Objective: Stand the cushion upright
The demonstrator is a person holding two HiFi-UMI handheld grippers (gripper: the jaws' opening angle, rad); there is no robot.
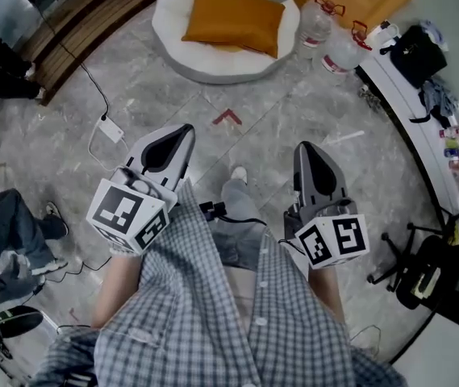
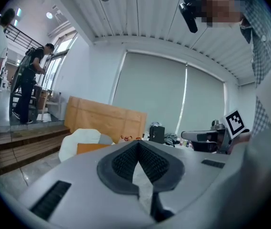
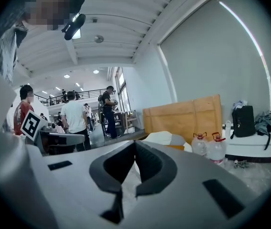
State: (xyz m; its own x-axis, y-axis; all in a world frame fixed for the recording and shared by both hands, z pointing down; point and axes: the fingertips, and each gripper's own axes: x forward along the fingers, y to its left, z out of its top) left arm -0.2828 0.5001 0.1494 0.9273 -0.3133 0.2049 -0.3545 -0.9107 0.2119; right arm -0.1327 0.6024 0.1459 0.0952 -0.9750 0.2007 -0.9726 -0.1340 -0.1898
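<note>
While the cushion point(image 1: 233, 20) lay flat on the white pouf point(image 1: 167, 24), well ahead, we held left hand-held gripper point(image 1: 185, 129) and right hand-held gripper point(image 1: 302, 146) jaws together, empty; we judged this the approach step, with reaching in and opening due next

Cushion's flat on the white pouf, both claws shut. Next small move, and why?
Probably step closer to the orange cushion: it lies flat on the white pouf, well beyond the left claw and right claw, both shut and empty.
</note>
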